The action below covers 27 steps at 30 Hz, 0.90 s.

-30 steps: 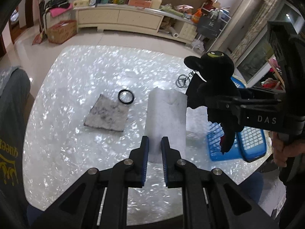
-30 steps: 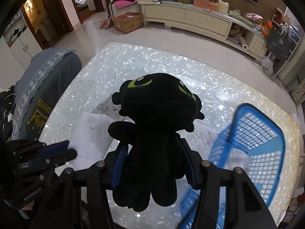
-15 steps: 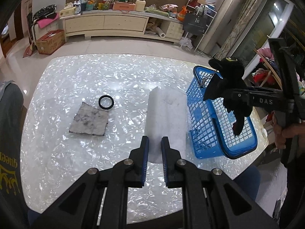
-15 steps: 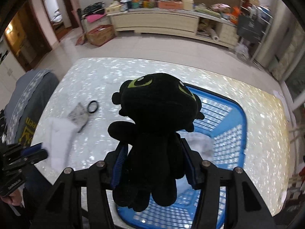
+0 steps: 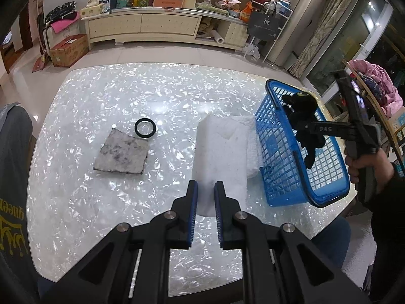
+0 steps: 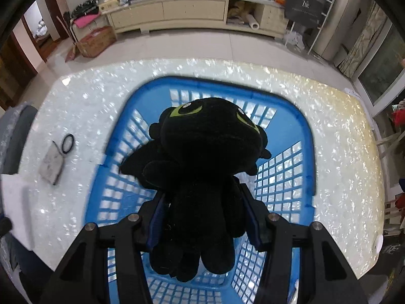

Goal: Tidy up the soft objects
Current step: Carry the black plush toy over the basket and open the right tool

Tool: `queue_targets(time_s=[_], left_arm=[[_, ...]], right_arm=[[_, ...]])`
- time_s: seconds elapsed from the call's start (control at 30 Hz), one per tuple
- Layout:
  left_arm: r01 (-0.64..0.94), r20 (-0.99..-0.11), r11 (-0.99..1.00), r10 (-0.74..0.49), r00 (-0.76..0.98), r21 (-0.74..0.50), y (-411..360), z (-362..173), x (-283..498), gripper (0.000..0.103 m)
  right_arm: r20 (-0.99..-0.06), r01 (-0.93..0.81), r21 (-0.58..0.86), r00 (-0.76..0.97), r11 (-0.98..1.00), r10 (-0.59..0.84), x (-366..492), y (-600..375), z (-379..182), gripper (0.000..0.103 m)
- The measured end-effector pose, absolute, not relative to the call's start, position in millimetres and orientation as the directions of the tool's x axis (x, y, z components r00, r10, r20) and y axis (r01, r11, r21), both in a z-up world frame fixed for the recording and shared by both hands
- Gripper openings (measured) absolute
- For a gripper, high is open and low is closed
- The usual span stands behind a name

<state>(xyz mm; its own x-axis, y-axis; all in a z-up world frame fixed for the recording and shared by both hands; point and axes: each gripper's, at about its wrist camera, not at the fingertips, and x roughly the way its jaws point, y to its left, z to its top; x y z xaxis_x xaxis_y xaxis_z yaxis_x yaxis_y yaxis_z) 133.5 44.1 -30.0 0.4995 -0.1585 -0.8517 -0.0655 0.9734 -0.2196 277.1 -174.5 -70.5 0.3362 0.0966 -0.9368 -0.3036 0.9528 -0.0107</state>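
The right gripper (image 6: 202,217) has its fingers (image 6: 158,219) closed on the body of a black plush toy (image 6: 205,167) with green eyes, holding it above the open top of a blue plastic basket (image 6: 307,152); in the left wrist view the toy (image 5: 303,116) hangs over the basket (image 5: 276,152), clear of its floor. The basket stands near the right edge of the pearly white counter (image 5: 101,101). The left gripper (image 5: 204,197) has its fingers (image 5: 193,210) nearly together, pinching the near edge of a white foam block (image 5: 220,152), which stands up from the counter just beside the basket. A white fluffy cloth (image 5: 250,141) lies between the block and the basket wall. Further left on the counter lie a grey stone tile (image 5: 121,153) and a black ring (image 5: 144,126) at its far corner.
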Motion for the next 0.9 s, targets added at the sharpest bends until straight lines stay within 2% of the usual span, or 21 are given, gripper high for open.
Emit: queue_targets(time_s=[0.27,0.8,0.9], left_arm=[[-0.082,-0.864,0.972,-0.155,0.480,-0.220,50,-38,136,0.012],[-0.051,-0.868,0.972,-0.182,0.463,-0.231,38,-42,140,0.012],[-0.047,-0.866,0.971,-0.185,0.464,-0.233,37,-41,140,0.012]], right_arm=[[-0.956,-0.366,-0.042,0.285,0.930,0.069,280,-168,-103,0.052],[-0.965,-0.459,-0.070,0.257,0.886,0.056,263,-184,-107,0.052],[-0.968,-0.475,-0.076,0.247,0.877,0.051,262,-177,-111,0.055]])
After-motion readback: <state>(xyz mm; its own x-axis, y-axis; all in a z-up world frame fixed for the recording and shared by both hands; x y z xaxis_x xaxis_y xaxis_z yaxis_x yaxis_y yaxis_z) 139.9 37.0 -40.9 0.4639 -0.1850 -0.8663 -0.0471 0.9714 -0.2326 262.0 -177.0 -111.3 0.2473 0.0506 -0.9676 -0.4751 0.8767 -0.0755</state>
